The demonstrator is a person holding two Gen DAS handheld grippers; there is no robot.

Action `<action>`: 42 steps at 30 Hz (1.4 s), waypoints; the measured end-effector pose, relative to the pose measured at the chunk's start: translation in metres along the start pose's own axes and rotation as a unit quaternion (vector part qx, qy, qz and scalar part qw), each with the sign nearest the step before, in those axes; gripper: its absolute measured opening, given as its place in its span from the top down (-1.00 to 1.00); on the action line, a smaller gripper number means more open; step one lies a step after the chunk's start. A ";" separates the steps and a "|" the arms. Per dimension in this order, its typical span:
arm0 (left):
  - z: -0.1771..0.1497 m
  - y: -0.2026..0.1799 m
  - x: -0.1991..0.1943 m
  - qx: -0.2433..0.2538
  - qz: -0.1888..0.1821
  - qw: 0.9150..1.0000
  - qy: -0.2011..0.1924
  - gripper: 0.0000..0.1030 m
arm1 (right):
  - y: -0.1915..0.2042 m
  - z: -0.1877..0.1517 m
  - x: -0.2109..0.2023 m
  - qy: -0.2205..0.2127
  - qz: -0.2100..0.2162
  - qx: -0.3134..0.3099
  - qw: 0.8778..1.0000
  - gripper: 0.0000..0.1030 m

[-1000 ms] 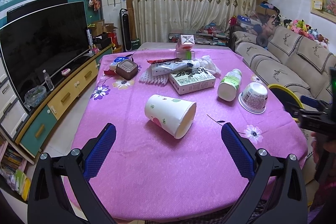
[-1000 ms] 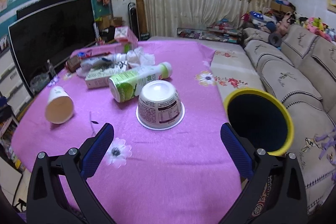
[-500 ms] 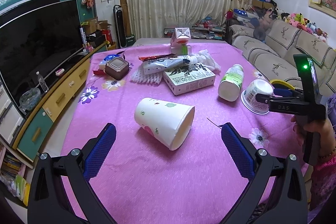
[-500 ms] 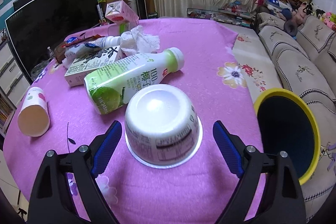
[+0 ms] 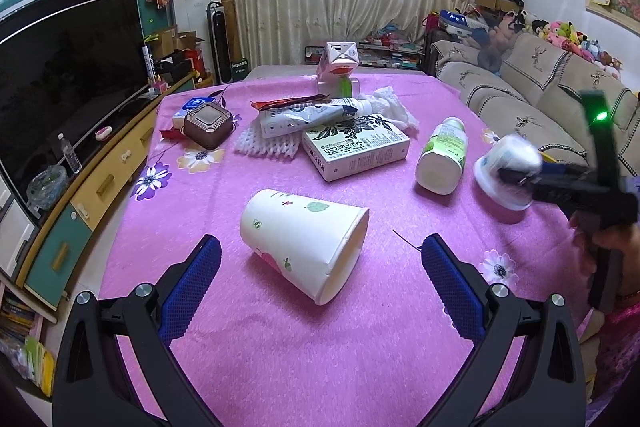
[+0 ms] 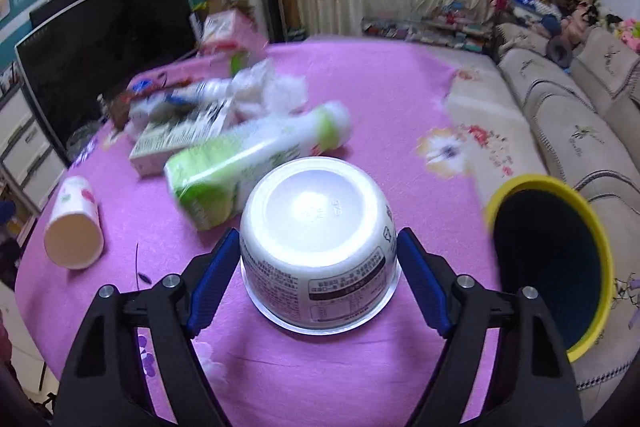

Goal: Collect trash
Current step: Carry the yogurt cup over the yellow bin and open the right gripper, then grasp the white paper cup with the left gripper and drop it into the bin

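Here, the right tongs (image 6: pixel 318 255) straddle an upturned white tub (image 6: pixel 318 227) on the pink-clothed surface (image 6: pixel 400 99). Their jaws have just been closing, and the blue pads (image 6: pixel 214 279) now sit against the tub's 2 sides, or a hair short of them; whether they press is not clear. The tub rests rim-down, beside a green-labelled bottle (image 6: pixel 248 163) lying on its side. A yellow-rimmed bin (image 6: pixel 552 267) waits just off the surface's edge, to the right.

The left tongs (image 5: pixel 318 291) are wide open and hold nothing, aimed at a paper cup (image 5: pixel 304 239) on its side, mouth toward the camera.

The risks look plain enough. The tub's wall is smooth and tapers toward its base, so a grip set high may slide off as it lifts; a hard squeeze may buckle the thin plastic. The bottle lies close enough that a sideways drag could roll it. The cup, being round and light, may roll away if only 1 pad touches first.
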State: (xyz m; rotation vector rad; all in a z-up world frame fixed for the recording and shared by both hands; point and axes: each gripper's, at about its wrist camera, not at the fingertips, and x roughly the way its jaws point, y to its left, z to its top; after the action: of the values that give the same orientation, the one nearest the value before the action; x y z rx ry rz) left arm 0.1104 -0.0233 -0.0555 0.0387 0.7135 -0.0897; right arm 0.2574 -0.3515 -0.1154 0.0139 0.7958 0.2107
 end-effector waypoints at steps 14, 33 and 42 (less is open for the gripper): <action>0.002 -0.003 0.026 -0.003 0.001 1.000 0.026 -0.92 | -0.208 -0.021 0.070 0.120 -0.190 0.169 0.960 -0.47; 0.003 0.011 0.056 0.009 0.019 0.999 0.050 -0.92 | -0.200 -0.026 0.073 0.144 -0.187 0.162 0.958 -0.58; 0.010 0.025 0.079 0.060 -0.020 0.996 0.056 -0.92 | -0.175 -0.020 0.044 0.113 -0.166 0.143 0.969 -0.60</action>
State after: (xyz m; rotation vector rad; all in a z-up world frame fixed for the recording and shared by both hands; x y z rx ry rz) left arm 0.1790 -0.0046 -0.0993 0.1452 0.8200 -0.1704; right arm 0.3048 -0.5156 -0.1770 0.1287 1.0359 -0.2258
